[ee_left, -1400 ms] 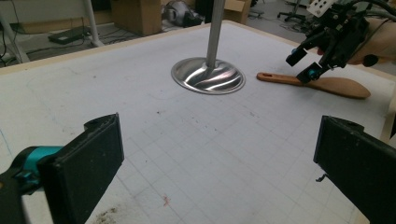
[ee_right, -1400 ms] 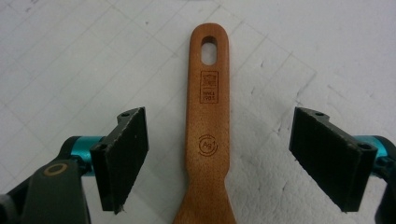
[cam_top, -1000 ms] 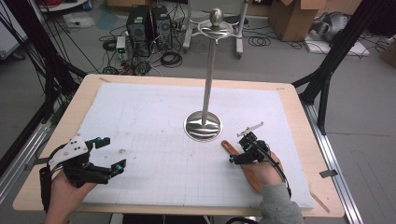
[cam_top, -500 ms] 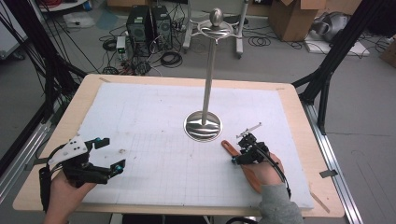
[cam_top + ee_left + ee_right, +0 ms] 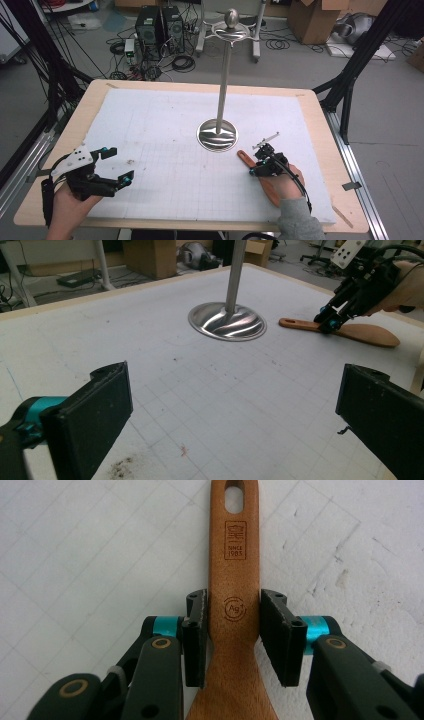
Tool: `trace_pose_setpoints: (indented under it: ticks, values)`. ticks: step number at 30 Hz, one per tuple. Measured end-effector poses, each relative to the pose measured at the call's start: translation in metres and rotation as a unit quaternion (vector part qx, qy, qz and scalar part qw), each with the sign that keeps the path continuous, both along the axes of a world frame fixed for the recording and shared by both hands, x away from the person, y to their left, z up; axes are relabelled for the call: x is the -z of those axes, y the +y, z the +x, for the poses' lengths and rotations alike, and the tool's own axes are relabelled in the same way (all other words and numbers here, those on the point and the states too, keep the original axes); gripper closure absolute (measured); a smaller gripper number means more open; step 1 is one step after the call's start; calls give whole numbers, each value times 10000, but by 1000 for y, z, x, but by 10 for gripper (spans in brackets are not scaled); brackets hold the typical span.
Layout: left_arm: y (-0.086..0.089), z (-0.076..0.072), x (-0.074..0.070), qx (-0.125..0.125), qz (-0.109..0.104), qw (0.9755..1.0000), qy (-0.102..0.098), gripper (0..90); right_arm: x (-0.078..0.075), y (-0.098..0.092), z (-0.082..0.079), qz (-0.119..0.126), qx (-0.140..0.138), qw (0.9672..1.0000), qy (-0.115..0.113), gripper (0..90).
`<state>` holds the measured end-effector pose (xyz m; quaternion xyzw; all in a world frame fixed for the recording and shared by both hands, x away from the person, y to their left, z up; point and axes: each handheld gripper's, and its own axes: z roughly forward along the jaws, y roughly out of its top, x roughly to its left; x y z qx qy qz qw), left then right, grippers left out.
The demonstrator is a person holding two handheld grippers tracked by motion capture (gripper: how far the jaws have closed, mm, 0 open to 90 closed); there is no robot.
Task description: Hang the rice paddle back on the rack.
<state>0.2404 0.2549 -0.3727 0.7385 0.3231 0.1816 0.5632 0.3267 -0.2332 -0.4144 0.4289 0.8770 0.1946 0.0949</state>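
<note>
A wooden spatula (image 5: pixel 243 156) lies flat on the white gridded mat (image 5: pixel 165 125), to the right of the metal stand's base. My right gripper (image 5: pixel 257 167) points down over its handle. In the right gripper view the jaws have just been closing, and both pads (image 5: pixel 196 630) now sit against the edges of the spatula (image 5: pixel 234 570) handle, just above where it widens into the blade. The left gripper view shows that spatula (image 5: pixel 360 332) and right gripper (image 5: pixel 327 325) at the far right. My left gripper (image 5: pixel 121 164) rests open at the mat's near left, with nothing between its jaws (image 5: pixel 232 390).
A tall metal stand (image 5: pixel 217 135) with a round polished base (image 5: pixel 227 322) rises from the middle of the mat. The wooden table's rim (image 5: pixel 320 130) frames the mat. Black frame posts, cables, computers and boxes stand on the floor beyond.
Neither hand has shifted. The right gripper's jaws look a little narrower around the spatula's handle than a second ago.
</note>
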Motion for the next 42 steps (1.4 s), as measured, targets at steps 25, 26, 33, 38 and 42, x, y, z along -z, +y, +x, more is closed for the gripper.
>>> trace_pose_setpoints:
  ticks: [25, 26, 33, 38, 42]
  values:
    - [-3, 3, -1, 41, -15, 10000, -11, 21, -40, -30, -17, 1218, 1, 9855, -1182, 646]
    - [-2, 3, -1, 52, -14, 10000, -13, 21, -42, -31, -18, 1268, 11, 9840, -1249, 646]
    - [-4, 4, 0, 49, -15, 10000, 9, 21, -51, -38, -24, 1480, 50, 9776, -1499, 646]
    - [-4, 4, 0, 51, -3, 10000, 1, 21, -57, -41, -27, 1550, 99, 9738, -1663, 646]
    - [-4, 5, 0, 57, -10, 10000, 5, 20, -61, -42, -30, 1590, 119, 9711, -1775, 646]
